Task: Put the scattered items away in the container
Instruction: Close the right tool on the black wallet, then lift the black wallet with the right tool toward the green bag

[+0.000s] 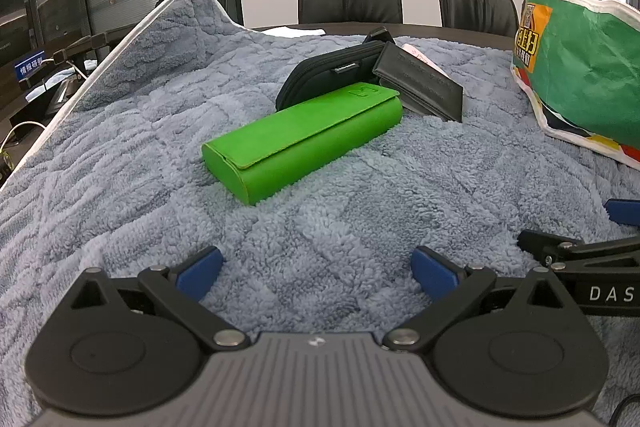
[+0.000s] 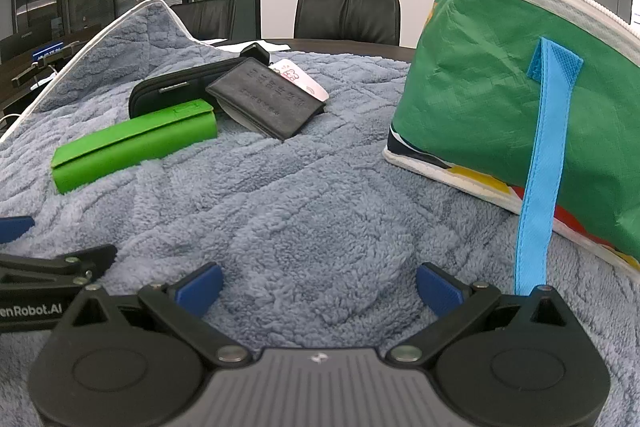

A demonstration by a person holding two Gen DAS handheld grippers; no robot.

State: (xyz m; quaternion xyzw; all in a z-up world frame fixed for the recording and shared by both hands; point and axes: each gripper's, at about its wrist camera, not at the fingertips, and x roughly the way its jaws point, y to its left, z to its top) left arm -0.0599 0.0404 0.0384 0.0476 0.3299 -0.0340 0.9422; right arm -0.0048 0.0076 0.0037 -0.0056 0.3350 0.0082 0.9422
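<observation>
Green case (image 1: 304, 137) and dark pouches await on a blue-grey towel (image 1: 120, 155) beside the green bag (image 2: 520, 107)

The case lies touching a black zip pouch (image 1: 332, 75) and a black wallet (image 2: 264, 97) over a pink card (image 2: 300, 79); the bag stands to their right, its blue strap (image 2: 540, 167) hanging. Left claw (image 1: 316, 269) and right claw (image 2: 320, 285) both gape wide and empty above the towel-draped worktop
</observation>
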